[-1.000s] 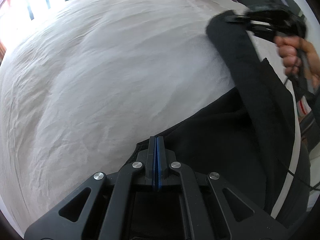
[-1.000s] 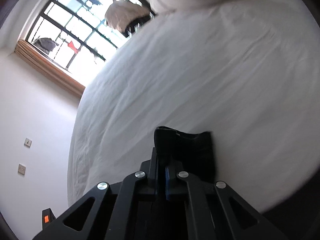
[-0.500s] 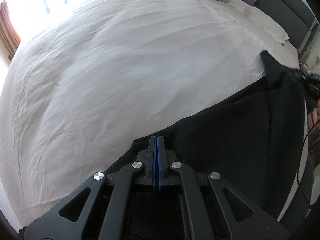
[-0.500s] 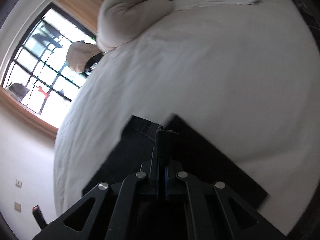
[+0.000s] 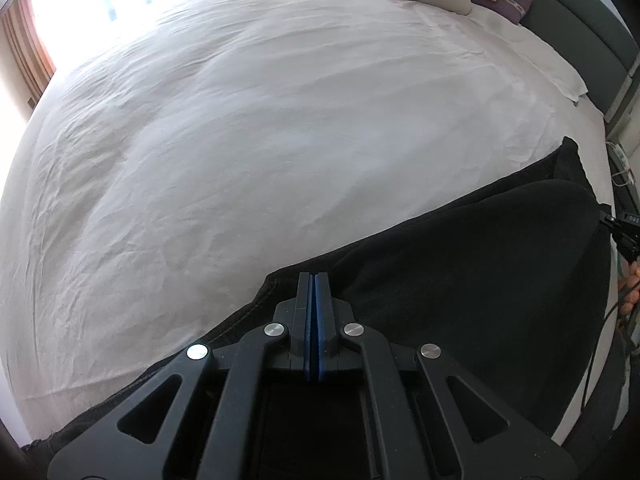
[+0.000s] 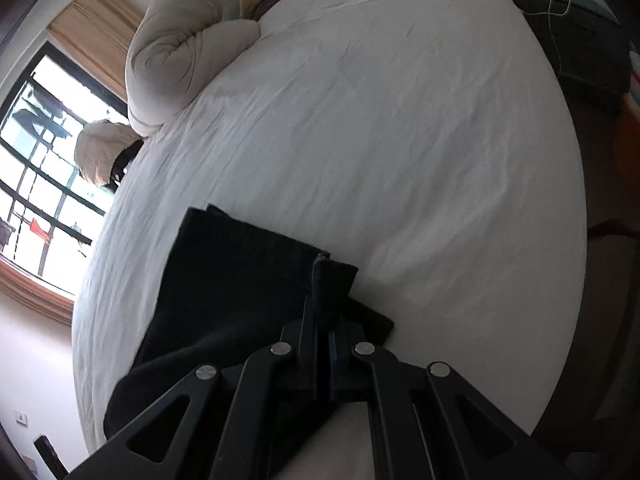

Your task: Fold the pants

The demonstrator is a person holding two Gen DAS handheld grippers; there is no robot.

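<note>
Black pants (image 5: pixel 460 280) lay along the near edge of the bed (image 5: pixel 240 140), on its white sheet. Left gripper (image 5: pixel 314 280) had its fingers pressed together on the fabric edge, right gripper (image 6: pixel 326 320) pinched a bunched corner.

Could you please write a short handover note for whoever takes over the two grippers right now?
Left gripper: shut on the pants, pinching their edge.
Right gripper: shut on the pants, a tuft of cloth sticking up past the fingertips.
Pants: black, spread along the near side of the bed, stretched between the two grippers. Part lies flat on the sheet; the part near the left gripper bulges up.
Done: both ends gripped and the cloth pulled out lengthwise.
Left: no finished fold shows yet. Probably lay it flat, fold it over, then release.
</note>
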